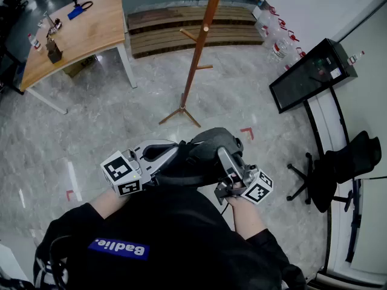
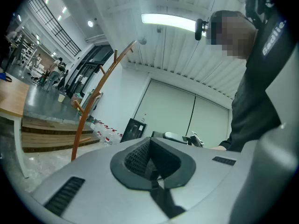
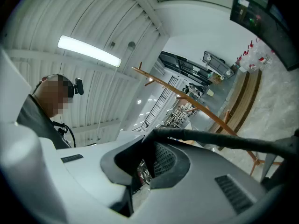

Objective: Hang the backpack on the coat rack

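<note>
I hold a black backpack (image 1: 208,153) up in front of my chest, between both grippers. My right gripper (image 1: 228,162) is shut on a thin black strap (image 3: 219,139), which runs from its tips off to the right. My left gripper (image 1: 172,156) points at the backpack's left side. In the left gripper view its jaws stand closed together (image 2: 152,171), and no fabric shows between the pads. The wooden coat rack (image 1: 196,59) stands on the floor ahead, with short pegs up its pole. It also appears as the rack (image 2: 96,97) in the left gripper view and the rack (image 3: 201,108) in the right gripper view.
A wooden table (image 1: 72,32) with small items is at the far left. Wooden steps (image 1: 181,29) lie behind the rack, with water bottles (image 1: 278,38) beside them. A dark screen on a stand (image 1: 311,74) and a black office chair (image 1: 338,168) are at the right.
</note>
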Available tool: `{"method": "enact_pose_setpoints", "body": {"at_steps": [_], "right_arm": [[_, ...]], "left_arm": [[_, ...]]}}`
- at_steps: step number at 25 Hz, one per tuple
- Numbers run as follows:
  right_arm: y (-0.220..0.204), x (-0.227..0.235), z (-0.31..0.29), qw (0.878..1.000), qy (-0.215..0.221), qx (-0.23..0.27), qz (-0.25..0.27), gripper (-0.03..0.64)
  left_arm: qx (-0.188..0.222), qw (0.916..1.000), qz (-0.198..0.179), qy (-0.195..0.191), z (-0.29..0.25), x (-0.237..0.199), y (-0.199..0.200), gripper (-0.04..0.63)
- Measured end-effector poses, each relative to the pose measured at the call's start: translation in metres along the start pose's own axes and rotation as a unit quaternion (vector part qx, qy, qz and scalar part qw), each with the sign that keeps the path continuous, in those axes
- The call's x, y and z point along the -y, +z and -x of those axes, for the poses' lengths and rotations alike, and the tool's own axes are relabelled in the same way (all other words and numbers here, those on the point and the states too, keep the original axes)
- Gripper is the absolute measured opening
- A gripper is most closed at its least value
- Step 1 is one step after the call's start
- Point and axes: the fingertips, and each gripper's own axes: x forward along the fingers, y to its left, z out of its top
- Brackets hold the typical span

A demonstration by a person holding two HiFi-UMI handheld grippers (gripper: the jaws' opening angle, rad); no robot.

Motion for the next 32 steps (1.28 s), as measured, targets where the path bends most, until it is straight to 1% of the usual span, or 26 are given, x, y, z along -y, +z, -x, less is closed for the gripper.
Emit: {"method": "enact_pose_setpoints", "body": {"at_steps": [8, 15, 19, 23, 26, 29, 32], "right_arm": [[-0.001, -0.001, -0.004, 1.0, 0.007, 0.0, 0.001, 0.031], [0.006, 0.007, -0.014, 1.0, 0.004, 0.005, 0.003, 0.032], [0.015, 0.026, -0.019, 1.0, -0.019, -0.001, 0.021, 0.032], [0.022, 0.051, -0.027, 0.998, -0.041, 0.0, 0.04, 0.032], [0.029, 0.074, -0.035, 0.998, -0.053, 0.004, 0.042, 0.032], [0.043, 0.101, -0.042, 0.998, -0.053, 0.003, 0.036, 0.032], [0.059, 0.133, -0.049, 0.999, -0.041, -0.009, 0.029, 0.032]], "left_arm": [[0.001, 1.0, -0.005, -0.005, 0.0, -0.001, -0.004, 0.009], [0.005, 1.0, 0.004, 0.0, 0.006, -0.01, -0.001, 0.009], [0.006, 1.0, 0.007, -0.001, 0.014, -0.018, 0.002, 0.009], [0.003, 1.0, 0.002, -0.002, 0.024, -0.036, 0.005, 0.009], [-0.003, 0.9999, 0.005, 0.009, 0.023, -0.055, 0.004, 0.009], [-0.006, 0.9997, 0.008, 0.023, 0.009, -0.07, 0.003, 0.009], [-0.007, 0.9991, 0.005, 0.042, -0.017, -0.089, 0.004, 0.008]]}}
